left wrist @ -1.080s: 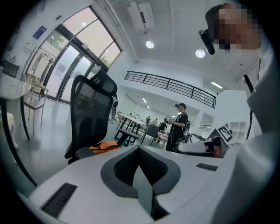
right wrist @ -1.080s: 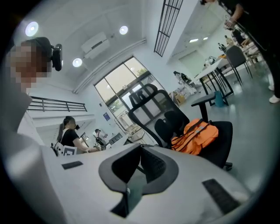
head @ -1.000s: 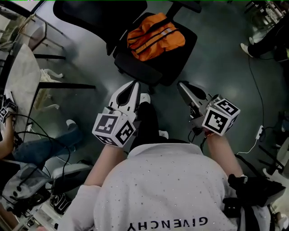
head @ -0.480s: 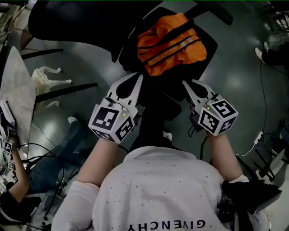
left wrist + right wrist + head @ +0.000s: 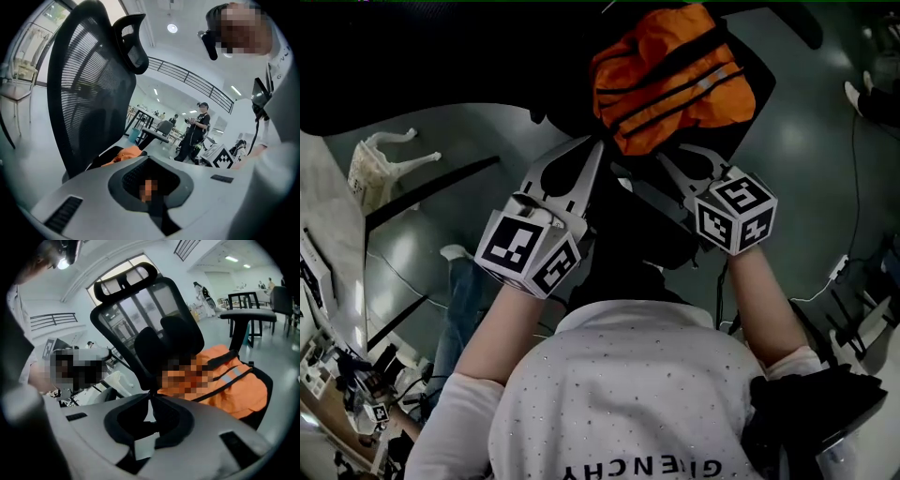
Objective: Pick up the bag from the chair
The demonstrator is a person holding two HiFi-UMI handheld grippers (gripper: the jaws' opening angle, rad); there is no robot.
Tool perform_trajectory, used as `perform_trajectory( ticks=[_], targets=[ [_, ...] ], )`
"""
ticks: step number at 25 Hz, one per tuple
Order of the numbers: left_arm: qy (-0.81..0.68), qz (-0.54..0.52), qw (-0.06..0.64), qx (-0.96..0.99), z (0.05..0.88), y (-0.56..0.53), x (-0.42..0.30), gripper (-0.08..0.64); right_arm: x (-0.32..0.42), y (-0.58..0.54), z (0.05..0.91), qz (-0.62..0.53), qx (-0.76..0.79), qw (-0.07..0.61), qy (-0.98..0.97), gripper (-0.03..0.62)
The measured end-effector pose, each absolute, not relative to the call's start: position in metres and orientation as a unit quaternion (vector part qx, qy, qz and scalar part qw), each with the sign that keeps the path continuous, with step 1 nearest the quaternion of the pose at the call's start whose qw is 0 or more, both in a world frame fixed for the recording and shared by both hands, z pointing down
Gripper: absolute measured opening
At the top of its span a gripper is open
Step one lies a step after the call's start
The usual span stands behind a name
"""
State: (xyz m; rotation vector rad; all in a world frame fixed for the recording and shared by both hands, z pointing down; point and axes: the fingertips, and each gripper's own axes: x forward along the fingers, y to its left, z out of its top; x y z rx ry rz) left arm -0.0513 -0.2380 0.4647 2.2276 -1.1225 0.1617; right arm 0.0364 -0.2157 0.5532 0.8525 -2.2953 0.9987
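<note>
bag [image 5: 675, 75] on chair [image 5: 136, 310] just ahead | left tongs [image 5: 594, 150] together | right tongs [image 5: 673, 156] opening, empty

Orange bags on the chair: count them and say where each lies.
1. The orange bag lies on the chair's seat, in front of the backrest. No second bag shows.

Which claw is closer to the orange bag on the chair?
Right, it seems. The right claw, jaws just opening with nothing between them, points at the near edge of the orange bag; the left claw sits off its left side.
</note>
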Motion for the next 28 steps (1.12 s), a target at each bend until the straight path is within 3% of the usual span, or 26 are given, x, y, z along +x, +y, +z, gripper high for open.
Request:
perform_trajectory(
  ticks=[2,6,13,20,21,23,25,28],
  targets=[
    [-0.429,0.061,0.323,0.841,0.467,-0.243,-0.06,0.0,0.027,-0.219,0.565,0.374,0.301,0.26,-0.837,0.037],
    [-0.435,0.062,0.35,0.827,0.477,-0.242,-0.082,0.001,0.0,-0.223,0.589,0.408,0.264,0.284,-0.827,0.192],
    [-0.459,0.07,0.36,0.81,0.491,-0.234,-0.101,0.001,-0.027,-0.231,0.613,0.352,0.247,0.342,-0.836,0.195],
    [-0.469,0.048,0.373,0.799,0.482,-0.227,-0.126,0.0,-0.059,-0.239,0.646,0.356,0.237,0.383,-0.819,0.179],
    [-0.473,0.047,0.375,0.796,0.482,-0.225,-0.13,0.002,-0.059,-0.241,0.652,0.352,0.244,0.395,-0.813,0.158],
    [-0.481,0.045,0.379,0.789,0.484,-0.221,-0.14,0.001,-0.057,-0.246,0.662,0.338,0.253,0.423,-0.802,0.041],
    [-0.488,0.043,0.385,0.782,0.487,-0.215,-0.149,0.001,-0.059,-0.248,0.664,0.337,0.251,0.432,-0.798,0.017],
    [-0.495,0.038,0.392,0.774,0.484,-0.207,-0.161,0.001,-0.065,-0.249,0.647,0.375,0.255,0.393,-0.8,0.014]
  ],
)
